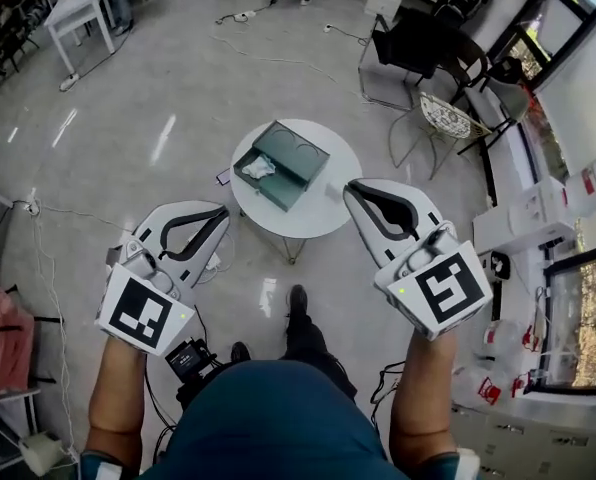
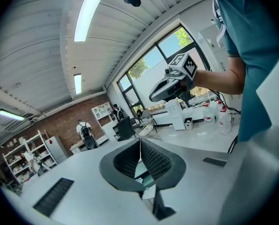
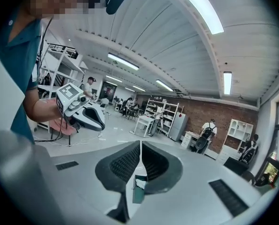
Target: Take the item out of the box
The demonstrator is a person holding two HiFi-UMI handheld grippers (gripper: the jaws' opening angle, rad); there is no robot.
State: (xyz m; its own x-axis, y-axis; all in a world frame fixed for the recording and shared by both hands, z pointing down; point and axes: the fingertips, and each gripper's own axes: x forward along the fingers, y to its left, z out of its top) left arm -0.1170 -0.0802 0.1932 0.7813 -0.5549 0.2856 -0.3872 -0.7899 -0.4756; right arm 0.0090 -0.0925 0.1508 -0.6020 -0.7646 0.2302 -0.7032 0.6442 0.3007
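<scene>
The green box is seen open on the round white table, set toward the table's 10 o'clock side, its long sides running roughly from 10 to 4 o'clock. A crumpled white item is held in its tray, at the 9 o'clock end. The left gripper and right gripper are held above the floor near the table, each with jaws pressed together on nothing. Only black-and-white square markers are carried on the cubes.
</scene>
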